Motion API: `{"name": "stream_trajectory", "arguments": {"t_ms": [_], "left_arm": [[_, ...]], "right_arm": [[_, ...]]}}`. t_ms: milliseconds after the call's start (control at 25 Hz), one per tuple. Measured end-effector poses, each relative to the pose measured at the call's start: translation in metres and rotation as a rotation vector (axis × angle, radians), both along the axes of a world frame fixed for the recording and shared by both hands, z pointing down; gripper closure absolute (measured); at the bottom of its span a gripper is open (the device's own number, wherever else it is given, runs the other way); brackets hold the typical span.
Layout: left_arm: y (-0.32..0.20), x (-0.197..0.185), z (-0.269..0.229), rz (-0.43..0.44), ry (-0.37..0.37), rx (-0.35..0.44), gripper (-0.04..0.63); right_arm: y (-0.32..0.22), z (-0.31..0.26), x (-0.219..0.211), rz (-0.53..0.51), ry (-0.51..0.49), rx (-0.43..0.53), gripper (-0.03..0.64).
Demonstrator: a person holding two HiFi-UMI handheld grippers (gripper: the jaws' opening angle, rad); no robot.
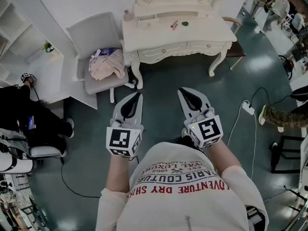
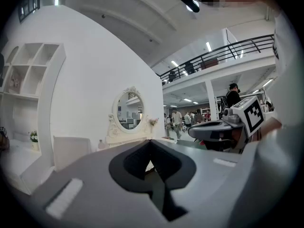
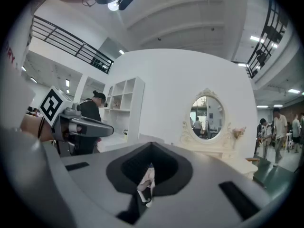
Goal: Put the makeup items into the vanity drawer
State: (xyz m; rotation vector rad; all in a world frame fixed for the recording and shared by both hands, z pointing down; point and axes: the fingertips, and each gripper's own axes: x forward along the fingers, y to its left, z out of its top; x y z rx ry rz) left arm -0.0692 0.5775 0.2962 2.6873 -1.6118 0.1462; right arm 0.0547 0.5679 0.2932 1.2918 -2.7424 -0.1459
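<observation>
The cream vanity table (image 1: pixel 202 32) with its oval mirror (image 3: pixel 205 118) stands well ahead of me across the grey floor. On its top lie a red stick-like item (image 1: pixel 174 24) and a small green item (image 1: pixel 185 23), and a pink bottle (image 1: pixel 127 15) stands at the left end. Its front drawers (image 1: pixel 185 47) look closed. I hold both grippers side by side at waist height, far short of the table. My left gripper (image 1: pixel 138 95) (image 2: pixel 151 141) has its jaws together and empty. So does my right gripper (image 1: pixel 181 90) (image 3: pixel 152 144).
A grey chair (image 1: pixel 96 37) with pink clothes (image 1: pixel 107 64) stands left of the vanity. A white power strip (image 1: pixel 248 108) and cables lie on the floor at right, near a person's leg (image 1: pixel 284 117). Another person sits at far left (image 1: pixel 29 114). White shelves (image 3: pixel 124 99) line the wall.
</observation>
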Motion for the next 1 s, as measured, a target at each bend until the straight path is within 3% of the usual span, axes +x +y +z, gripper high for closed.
{"name": "stream_trajectory", "arguments": {"t_ms": [640, 1000], "left_arm": [[-0.033, -0.007, 0.010, -0.004, 0.015, -0.024, 0.586], [-0.097, 0.008, 0.026, -0.057, 0.003, -0.046, 0.586]], "right_arm": [[-0.038, 0.012, 0.003, 0.054, -0.045, -0.064, 0.611], [-0.109, 0.027, 0.016, -0.013, -0.050, -0.070, 0.611]]}}
